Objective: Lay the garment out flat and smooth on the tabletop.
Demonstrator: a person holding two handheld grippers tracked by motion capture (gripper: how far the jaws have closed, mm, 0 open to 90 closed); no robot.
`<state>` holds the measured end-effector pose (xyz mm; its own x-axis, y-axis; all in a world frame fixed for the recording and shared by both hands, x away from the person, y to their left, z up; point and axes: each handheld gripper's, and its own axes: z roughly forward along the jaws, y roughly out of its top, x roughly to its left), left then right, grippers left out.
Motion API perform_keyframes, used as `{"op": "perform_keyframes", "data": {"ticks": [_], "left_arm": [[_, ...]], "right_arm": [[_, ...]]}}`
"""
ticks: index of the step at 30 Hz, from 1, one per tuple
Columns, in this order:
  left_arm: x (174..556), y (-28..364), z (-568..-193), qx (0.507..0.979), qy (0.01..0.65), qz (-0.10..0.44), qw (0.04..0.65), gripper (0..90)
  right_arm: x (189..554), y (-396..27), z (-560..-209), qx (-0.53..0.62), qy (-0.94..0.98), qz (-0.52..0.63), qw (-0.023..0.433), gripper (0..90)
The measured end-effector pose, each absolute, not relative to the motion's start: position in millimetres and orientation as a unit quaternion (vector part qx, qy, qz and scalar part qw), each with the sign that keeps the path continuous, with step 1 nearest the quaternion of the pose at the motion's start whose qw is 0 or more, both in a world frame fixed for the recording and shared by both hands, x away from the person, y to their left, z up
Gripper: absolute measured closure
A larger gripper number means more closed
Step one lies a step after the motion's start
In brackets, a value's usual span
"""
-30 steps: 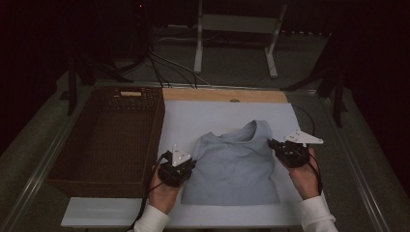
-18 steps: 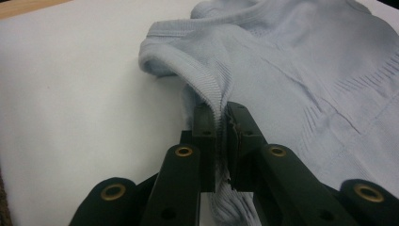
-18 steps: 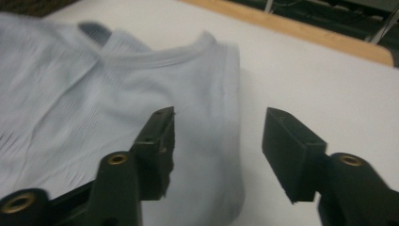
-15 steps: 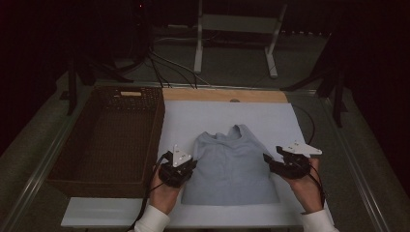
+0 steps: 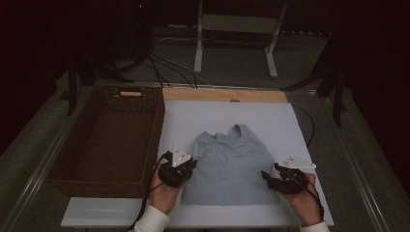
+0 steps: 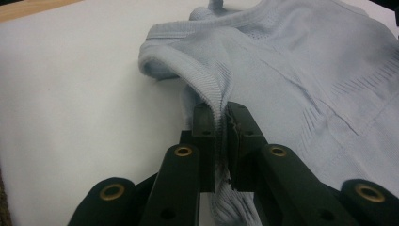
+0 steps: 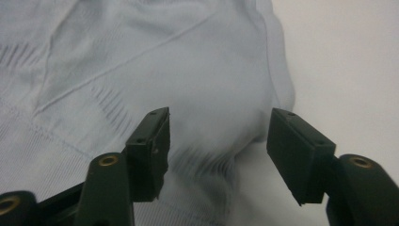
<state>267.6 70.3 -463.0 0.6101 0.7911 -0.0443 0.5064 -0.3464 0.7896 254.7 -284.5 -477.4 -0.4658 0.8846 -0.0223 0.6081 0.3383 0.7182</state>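
Dim room; white table mat point(image 5: 300, 140) at centre, wooden strip point(image 5: 222, 94) along its 12 o'clock edge. Brown wicker basket point(image 5: 72, 164) at 9 o'clock of the mat, just beside it. Pale blue knit top point(image 5: 227, 166) lies flat mid-mat, neckline toward 12 o'clock. Left gripper point(image 5: 186, 166) at the top's 9 o'clock edge, jaws pinched on the ribbed armhole hem point(image 6: 217, 94). Right gripper point(image 5: 269, 175) at the top's 4 o'clock edge, jaws just opened, spread, fabric between them unpressed.
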Motion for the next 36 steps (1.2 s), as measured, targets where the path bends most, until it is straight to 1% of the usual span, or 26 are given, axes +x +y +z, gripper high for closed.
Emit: {"op": "perform_keyframes", "data": {"ticks": [1,3,6,8,10,11,12,13,14,17,21,24,26,31,36], "left_arm": [[267,70,-463,0.801,0.404,0.177,0.404,83.5],[267,70,-462,0.8,0.404,0.178,0.405,83.5],[268,71,-463,0.801,0.405,0.178,0.404,83.5],[268,71,-463,0.8,0.406,0.178,0.404,83.5],[268,71,-463,0.8,0.407,0.18,0.404,83.5],[268,71,-463,0.8,0.407,0.18,0.404,83.6],[268,71,-463,0.8,0.406,0.18,0.403,83.6],[268,71,-463,0.799,0.407,0.18,0.404,83.5],[268,71,-463,0.799,0.407,0.18,0.404,83.5],[268,71,-463,0.8,0.406,0.179,0.403,83.6],[268,65,-467,0.809,0.397,0.166,0.4,82.6],[267,64,-466,0.808,0.394,0.17,0.404,72.8],[267,69,-463,0.801,0.401,0.177,0.408,67.9],[269,78,-462,0.794,0.413,0.173,0.412,65.5],[265,73,-465,0.797,0.401,0.162,0.421,64.1]], "right_arm": [[254,-285,-478,0.475,0.79,0.328,0.208,37.8],[253,-284,-480,0.481,0.789,0.327,0.199,38.2],[251,-282,-486,0.48,0.796,0.319,0.186,42.6],[252,-282,-489,0.48,0.8,0.314,0.179,47.5],[253,-282,-491,0.48,0.802,0.317,0.165,62.1],[253,-281,-491,0.478,0.803,0.316,0.166,68.3],[253,-281,-490,0.478,0.803,0.314,0.168,77.8],[253,-282,-490,0.478,0.804,0.311,0.167,83.0],[252,-282,-490,0.478,0.805,0.312,0.165,85.9],[250,-285,-486,0.477,0.803,0.311,0.173,87.1],[249,-294,-480,0.508,0.785,0.294,0.196,87.4],[249,-299,-482,0.513,0.784,0.288,0.199,87.3],[248,-302,-482,0.515,0.782,0.283,0.206,87.2],[247,-312,-481,0.527,0.774,0.282,0.21,87.0],[245,-316,-481,0.531,0.769,0.285,0.212,86.7]]}}
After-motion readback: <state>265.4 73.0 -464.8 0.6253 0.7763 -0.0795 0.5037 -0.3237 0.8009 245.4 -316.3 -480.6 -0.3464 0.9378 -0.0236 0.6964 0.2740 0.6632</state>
